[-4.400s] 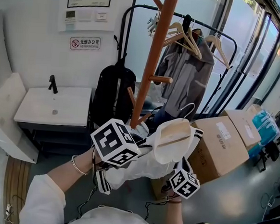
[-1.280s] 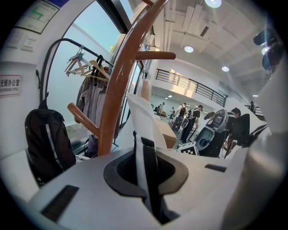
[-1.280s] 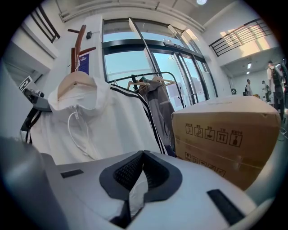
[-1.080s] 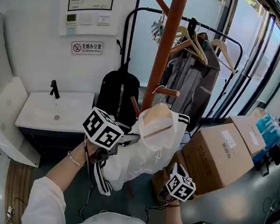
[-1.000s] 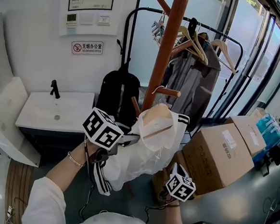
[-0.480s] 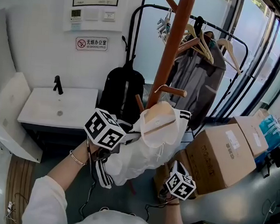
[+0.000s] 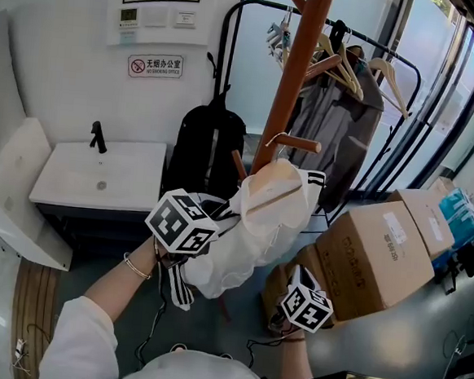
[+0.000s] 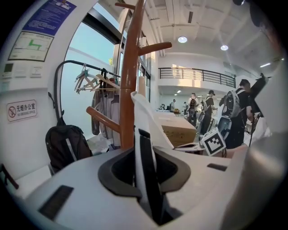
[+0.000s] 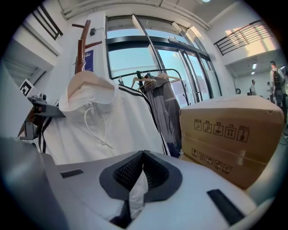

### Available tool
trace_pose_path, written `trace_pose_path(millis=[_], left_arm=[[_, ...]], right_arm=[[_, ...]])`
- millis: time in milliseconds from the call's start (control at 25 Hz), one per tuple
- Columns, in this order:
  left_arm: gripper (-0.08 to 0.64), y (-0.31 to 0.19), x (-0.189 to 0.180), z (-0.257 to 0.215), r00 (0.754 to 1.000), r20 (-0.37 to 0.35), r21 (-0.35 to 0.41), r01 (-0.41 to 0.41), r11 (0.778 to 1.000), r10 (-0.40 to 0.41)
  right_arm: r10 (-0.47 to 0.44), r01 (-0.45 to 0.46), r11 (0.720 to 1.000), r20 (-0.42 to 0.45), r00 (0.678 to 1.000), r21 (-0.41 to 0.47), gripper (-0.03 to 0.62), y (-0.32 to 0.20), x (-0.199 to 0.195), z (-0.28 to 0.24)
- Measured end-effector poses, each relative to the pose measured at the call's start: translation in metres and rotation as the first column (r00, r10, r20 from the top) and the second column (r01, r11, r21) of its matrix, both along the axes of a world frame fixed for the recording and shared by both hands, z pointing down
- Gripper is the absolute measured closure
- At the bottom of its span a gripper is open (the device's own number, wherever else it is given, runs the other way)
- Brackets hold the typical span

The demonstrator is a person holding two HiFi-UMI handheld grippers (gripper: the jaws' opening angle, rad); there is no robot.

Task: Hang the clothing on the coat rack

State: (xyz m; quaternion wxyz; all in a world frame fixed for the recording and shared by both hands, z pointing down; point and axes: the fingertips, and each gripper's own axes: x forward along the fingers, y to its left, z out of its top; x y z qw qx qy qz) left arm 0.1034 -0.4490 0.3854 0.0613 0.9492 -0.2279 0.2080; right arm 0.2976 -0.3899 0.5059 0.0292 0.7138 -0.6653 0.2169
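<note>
The white hoodie [image 7: 254, 231] hangs against the rack [image 7: 293, 75], with its hood just under a peg [image 7: 296, 143]. The left tool [image 8: 145, 179] has just been opening its jaws; a striped edge of the cloth lies loosely between them. The right tool [image 9: 135, 191] is clamped on a white fold.

Against the coat rack [image 7: 300, 59] pole, just under a peg, hooded garment [image 7: 259, 219]. Behind the pole, garment rail [image 7: 222, 61] with hung coat [image 7: 332, 127]. Leftward, backpack [image 7: 207, 150], then sink [image 7: 99, 178]. Rightward, on the floor, cardboard box [image 7: 379, 253].
</note>
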Motion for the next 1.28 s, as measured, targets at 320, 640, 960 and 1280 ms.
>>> trace_pose_path(millis=[320,640,960,1280], left_arm=[[0.445,-0.001,-0.007,-0.005,0.998,-0.025,0.047,0.063,0.997,-0.062],[0.407,0.001,-0.017,-0.005,0.994,-0.014,0.100,0.113,0.989,-0.113],[0.350,0.006,-0.034,-0.016,0.990,-0.012,0.183,0.144,0.972,-0.144],[0.330,0.019,-0.050,-0.032,0.992,-0.054,0.212,0.120,0.970,-0.111]], right_arm=[[0.002,-0.002,1.000,-0.007,1.000,0.004,0.569,0.005,-0.005,-0.007],[-0.019,0.019,1.000,-0.013,1.000,0.005,0.569,0.005,-0.024,-0.006],[-0.042,0.042,0.999,-0.025,0.999,0.009,0.569,0.003,-0.046,-0.009],[-0.050,0.050,0.999,-0.036,0.998,0.010,0.569,0.002,-0.071,-0.012]])
